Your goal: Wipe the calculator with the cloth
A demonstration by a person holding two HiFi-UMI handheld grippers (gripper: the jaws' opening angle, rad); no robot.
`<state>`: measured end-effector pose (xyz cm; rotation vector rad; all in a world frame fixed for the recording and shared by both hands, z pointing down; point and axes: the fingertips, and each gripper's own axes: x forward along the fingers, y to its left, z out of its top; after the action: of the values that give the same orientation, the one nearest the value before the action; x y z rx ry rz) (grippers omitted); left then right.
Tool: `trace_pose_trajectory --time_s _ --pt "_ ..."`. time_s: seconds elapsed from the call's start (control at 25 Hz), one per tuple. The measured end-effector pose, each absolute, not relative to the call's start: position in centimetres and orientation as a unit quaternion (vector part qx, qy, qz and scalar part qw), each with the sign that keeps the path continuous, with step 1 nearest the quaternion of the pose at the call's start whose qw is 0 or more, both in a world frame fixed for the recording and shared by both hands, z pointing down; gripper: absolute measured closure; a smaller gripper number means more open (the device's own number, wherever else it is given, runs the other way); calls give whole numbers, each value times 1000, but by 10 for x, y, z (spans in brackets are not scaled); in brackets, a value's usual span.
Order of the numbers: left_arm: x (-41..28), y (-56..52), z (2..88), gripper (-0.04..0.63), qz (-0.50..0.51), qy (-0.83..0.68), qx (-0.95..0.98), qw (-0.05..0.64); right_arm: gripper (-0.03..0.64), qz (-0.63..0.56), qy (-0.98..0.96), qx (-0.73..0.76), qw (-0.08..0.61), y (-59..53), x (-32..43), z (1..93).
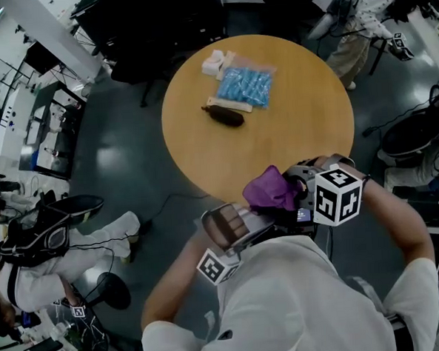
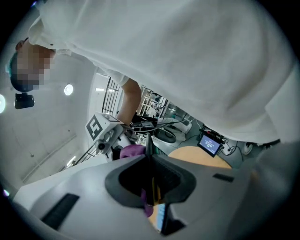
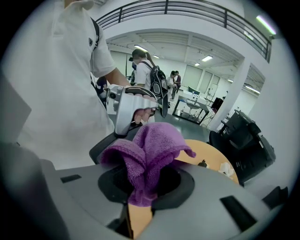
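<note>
In the head view the calculator (image 1: 234, 226), a grey slab with a brownish face, is held up close to my chest, off the near edge of the table. My left gripper (image 1: 245, 238) is shut on it. In the left gripper view it shows edge-on as a thin dark blade (image 2: 149, 147) between the left gripper's (image 2: 151, 187) jaws. My right gripper (image 1: 289, 196) is shut on a bunched purple cloth (image 1: 271, 189), just right of the calculator and close against it. In the right gripper view the cloth (image 3: 150, 145) spills out of the right gripper (image 3: 140, 197), with the calculator (image 3: 133, 108) right behind it.
The round wooden table (image 1: 298, 129) carries a blue packet (image 1: 245, 86), a white tissue wad (image 1: 218, 62) and a dark oblong case (image 1: 223, 115) at its far side. A seated person with a backpack (image 1: 38, 234) is at the left, and another person (image 1: 358, 21) at the top right.
</note>
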<state>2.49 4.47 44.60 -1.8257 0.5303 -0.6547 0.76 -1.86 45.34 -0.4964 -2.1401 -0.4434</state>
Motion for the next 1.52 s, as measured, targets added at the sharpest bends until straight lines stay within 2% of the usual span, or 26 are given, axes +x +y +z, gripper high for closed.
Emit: trace_pose_trajectory --time_s 0.52,1.32,1.52 --pt "30 61 415 551 -244 239 -770 539 535 -110 -869 -219 430 -14 20 472" --pt "27 72 403 545 -216 260 -806 486 535 8 -872 -266 410 -5 23 516" --pt "17 65 389 546 -192 291 -817 460 535 92 -875 -244 407 -19 31 560"
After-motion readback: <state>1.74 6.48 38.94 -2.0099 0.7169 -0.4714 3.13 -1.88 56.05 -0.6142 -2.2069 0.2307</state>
